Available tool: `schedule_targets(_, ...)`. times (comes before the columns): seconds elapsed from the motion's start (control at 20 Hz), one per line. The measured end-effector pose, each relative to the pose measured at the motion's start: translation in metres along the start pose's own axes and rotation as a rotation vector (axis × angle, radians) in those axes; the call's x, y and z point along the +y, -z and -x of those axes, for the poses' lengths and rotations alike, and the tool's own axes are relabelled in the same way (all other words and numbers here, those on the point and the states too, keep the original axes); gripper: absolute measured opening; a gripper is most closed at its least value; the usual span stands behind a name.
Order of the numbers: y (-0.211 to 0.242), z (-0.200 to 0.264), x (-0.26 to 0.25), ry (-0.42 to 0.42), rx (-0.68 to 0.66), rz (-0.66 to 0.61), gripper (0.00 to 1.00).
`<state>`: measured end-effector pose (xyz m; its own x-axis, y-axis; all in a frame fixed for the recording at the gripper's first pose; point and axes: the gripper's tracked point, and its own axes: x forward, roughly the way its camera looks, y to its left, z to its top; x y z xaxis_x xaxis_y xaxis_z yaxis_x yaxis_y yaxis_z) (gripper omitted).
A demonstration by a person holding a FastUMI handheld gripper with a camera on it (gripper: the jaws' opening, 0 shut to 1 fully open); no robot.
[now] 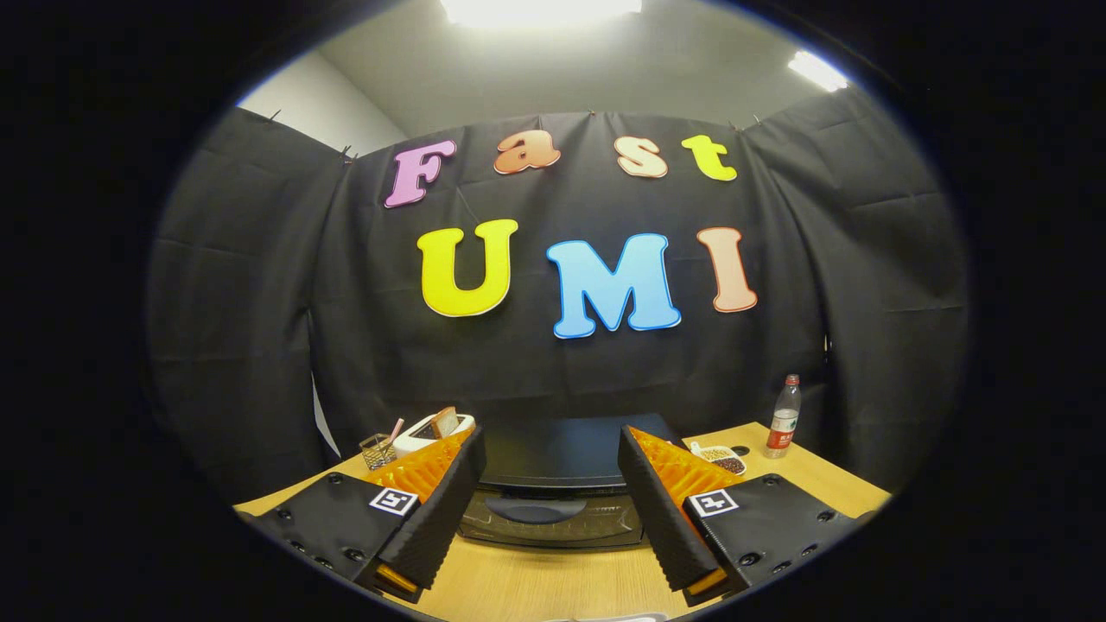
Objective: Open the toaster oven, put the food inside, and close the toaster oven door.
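The tabletop (812, 471) carries the toaster oven (557, 484) straight ahead of our tool (553, 540), framed between its fingers, door apparently still closed. The tool is released, grasping nothing. We judge we should come in level and square on the door handle (536, 510).

No legible text; black-and-white square markers (394, 500) on both parted jaws.

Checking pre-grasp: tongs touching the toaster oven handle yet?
Apart. Gripper view: open tongs straddle the toaster oven, with bare table between fingertips and its handle.
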<state>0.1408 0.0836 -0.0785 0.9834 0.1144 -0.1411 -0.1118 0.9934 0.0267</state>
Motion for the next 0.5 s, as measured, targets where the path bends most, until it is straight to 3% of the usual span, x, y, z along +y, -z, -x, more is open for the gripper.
schedule_targets(0.5,0.052,-0.051,0.010,0.006,0.113,0.019,0.98)
